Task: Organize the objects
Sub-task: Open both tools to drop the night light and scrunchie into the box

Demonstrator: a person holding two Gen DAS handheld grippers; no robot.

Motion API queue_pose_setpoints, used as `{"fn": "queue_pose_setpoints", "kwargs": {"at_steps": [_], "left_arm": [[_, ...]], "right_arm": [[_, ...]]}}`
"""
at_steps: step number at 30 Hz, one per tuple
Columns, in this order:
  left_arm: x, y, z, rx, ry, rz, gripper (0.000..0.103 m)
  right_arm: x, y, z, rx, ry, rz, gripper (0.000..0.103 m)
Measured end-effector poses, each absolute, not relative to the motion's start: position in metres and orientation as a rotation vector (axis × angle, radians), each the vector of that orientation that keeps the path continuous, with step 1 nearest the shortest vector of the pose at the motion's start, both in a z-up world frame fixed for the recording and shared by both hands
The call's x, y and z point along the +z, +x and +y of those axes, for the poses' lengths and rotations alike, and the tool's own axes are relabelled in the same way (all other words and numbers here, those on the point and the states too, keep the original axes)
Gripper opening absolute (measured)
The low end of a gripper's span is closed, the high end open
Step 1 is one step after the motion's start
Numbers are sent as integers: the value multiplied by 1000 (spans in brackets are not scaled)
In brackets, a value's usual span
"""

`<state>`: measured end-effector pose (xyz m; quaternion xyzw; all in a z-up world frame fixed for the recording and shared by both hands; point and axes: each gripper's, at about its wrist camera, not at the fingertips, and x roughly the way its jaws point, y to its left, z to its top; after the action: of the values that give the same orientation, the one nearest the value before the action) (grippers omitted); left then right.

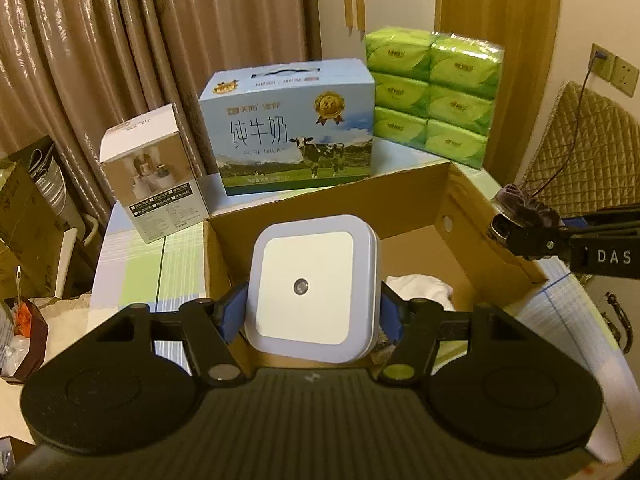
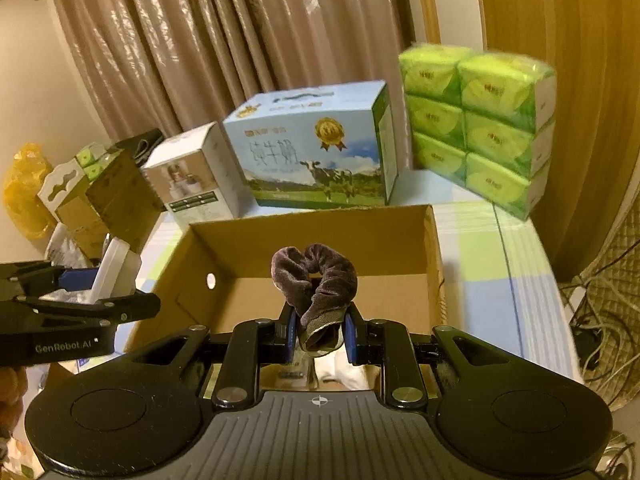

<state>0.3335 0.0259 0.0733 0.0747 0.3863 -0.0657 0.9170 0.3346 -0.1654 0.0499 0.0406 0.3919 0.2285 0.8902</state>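
Counter (image 2: 480, 264) before me, covered in a green, blue and white check. Resting on it: open cardboard box (image 2: 434, 248) nearest; behind it, left to right, white carton (image 2: 192, 176), milk carton (image 2: 316, 152), green tissue pack (image 2: 480, 128).

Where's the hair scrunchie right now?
The scrunchie is clamped in the right gripper, held above the near edge of the open cardboard box; in the left wrist view it shows at far right, over the box's right wall.
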Motion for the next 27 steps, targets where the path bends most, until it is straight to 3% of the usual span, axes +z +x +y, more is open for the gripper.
{"fn": "queue_pose_setpoints", "kwargs": {"at_steps": [7,9,13,14,15,17,27], "left_arm": [[42,364,23,-136,142,809,63],[34,371,23,-124,132,788,87],[27,372,27,-111,110,778,86],[27,371,29,-109,110,776,86],[27,369,31,-104,113,773,86],[27,365,35,-104,110,769,86],[41,320,46,-120,62,746,86]], "right_arm": [[25,361,-157,450,114,848,20],[19,366,-155,446,118,854,20],[9,373,-153,443,133,860,20],[7,374,-153,446,144,853,25],[5,376,-154,460,162,846,46],[2,379,-156,474,206,848,74],[25,340,-179,464,219,785,78]]}}
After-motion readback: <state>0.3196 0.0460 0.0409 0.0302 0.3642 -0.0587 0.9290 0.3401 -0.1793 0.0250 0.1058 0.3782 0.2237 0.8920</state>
